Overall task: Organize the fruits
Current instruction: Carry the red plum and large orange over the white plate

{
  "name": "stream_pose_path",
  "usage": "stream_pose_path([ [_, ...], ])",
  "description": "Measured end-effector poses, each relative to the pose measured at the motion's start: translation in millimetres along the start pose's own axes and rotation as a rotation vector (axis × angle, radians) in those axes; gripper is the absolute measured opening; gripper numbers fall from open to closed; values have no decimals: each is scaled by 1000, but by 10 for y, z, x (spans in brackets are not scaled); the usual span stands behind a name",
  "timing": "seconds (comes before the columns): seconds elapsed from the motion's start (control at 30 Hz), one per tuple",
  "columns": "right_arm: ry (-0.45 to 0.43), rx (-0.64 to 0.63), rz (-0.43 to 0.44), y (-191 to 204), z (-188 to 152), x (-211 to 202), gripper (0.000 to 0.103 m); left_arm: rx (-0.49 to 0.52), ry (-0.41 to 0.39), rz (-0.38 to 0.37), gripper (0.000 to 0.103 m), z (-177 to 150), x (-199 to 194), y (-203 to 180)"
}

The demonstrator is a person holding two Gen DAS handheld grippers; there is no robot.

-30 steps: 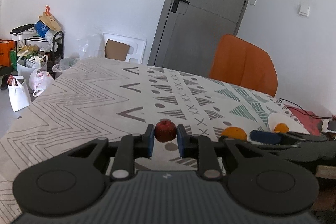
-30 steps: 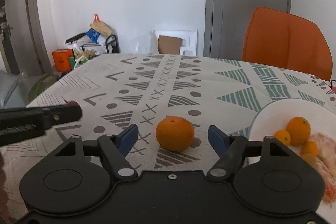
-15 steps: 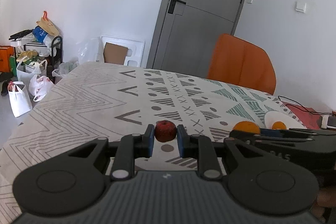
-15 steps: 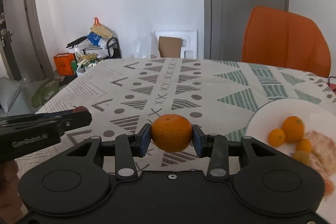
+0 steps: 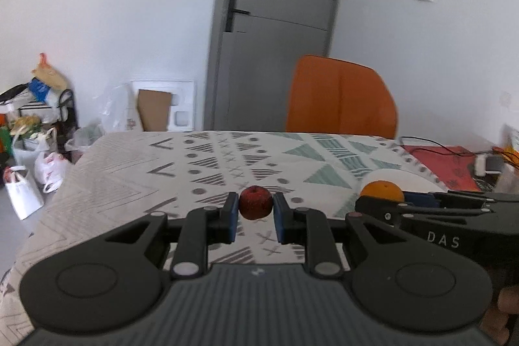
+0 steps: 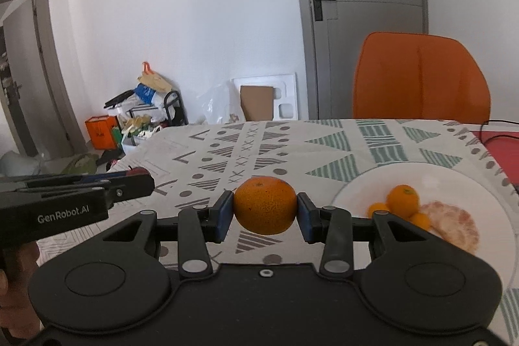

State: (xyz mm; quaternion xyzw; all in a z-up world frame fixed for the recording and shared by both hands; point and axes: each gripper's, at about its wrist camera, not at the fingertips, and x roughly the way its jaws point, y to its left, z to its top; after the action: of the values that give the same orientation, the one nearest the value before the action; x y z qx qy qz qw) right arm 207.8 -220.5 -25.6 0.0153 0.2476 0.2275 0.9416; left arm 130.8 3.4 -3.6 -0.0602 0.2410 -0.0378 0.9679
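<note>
The left tongs are clamped on a small dark red fruit, its skin dull and speckled, held clear above the patterned surface. The right tongs grip a large orange with pitted, slightly mottled peel, also lifted off the surface, just left of the white plate.

Only the right wrist view shows what lies on the plate: a medium orange, two small ones beside it, and a peeled pinkish citrus to their right. In the left wrist view the plate is a pale sliver behind the large orange, its contents hidden by the right tongs' body.

Each view catches the other tool from the side: the left tongs enter left of the plate with a sliver of the red fruit at the tip. An orange chair stands beyond the plate, with a grey door behind it.
</note>
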Motion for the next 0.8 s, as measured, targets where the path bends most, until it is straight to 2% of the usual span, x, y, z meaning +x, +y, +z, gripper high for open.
stream_pose_path([
  [0.27, -46, 43, -30, -277, -35, -279, 39, 68, -12, -33, 21, 87, -69, -317],
  [0.8, -122, 124, -116, -908, -148, -799, 39, 140, 11, -109, 21, 100, 12, -896],
])
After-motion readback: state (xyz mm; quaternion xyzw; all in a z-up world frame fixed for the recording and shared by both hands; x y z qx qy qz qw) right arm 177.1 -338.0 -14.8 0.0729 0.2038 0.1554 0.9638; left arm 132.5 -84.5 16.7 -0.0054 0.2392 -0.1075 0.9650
